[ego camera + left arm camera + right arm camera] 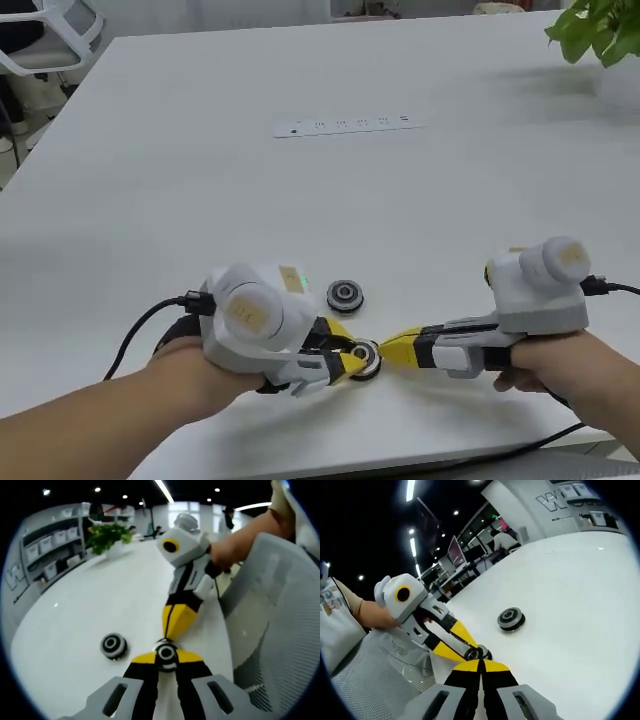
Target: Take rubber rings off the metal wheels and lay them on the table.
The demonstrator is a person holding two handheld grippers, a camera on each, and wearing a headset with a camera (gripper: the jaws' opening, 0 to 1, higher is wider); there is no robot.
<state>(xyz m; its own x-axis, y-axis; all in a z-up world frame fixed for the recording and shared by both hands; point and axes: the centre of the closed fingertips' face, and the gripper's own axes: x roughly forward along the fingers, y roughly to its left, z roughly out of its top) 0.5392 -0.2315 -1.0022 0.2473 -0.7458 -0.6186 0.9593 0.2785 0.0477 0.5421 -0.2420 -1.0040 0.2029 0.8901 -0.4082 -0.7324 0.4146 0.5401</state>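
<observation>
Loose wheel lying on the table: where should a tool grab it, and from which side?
Across its outer rim, from above. The loose wheel lies flat on the table, hub up, apart from the tools, so its round edge is free all round. Probably use the right tool: the left tool is shut on the other wheel.

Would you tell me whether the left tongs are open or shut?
Shut on a wheel: in the left gripper view, the left tongs clamp it from both sides.

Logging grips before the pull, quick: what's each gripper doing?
Left gripper: closed on a metal wheel.
Right gripper: jaws closed, tips at that wheel; whether they pinch anything cannot be told.
</observation>
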